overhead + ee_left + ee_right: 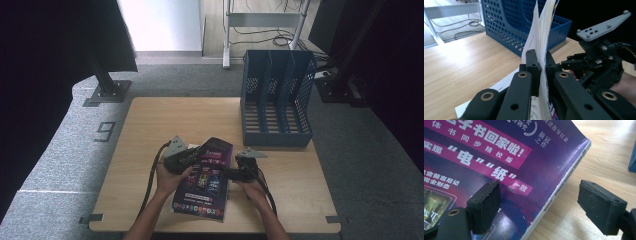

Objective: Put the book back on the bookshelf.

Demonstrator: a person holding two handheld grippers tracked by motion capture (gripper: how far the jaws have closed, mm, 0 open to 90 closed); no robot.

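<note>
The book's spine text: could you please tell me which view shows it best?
The right gripper view: the book lies close, its spine lettering facing the camera. The high view shows its cover from afar; the left gripper view shows fanned page edges.

My left gripper [539, 62] is showing black jaws with brass-ringed screw holes; my right gripper [243, 170] is wearing a grey three-cornered plate, trailing black cable.

A purple book [205, 175] is being shown with a magenta banner carrying white Chinese characters, and its page edges [541, 37] are being seen as white. A blue file rack [276, 100], patterned with perforated holes, is being displayed on a light wood-grain table [165, 125]. Black jaws are being presented on both grippers.
</note>
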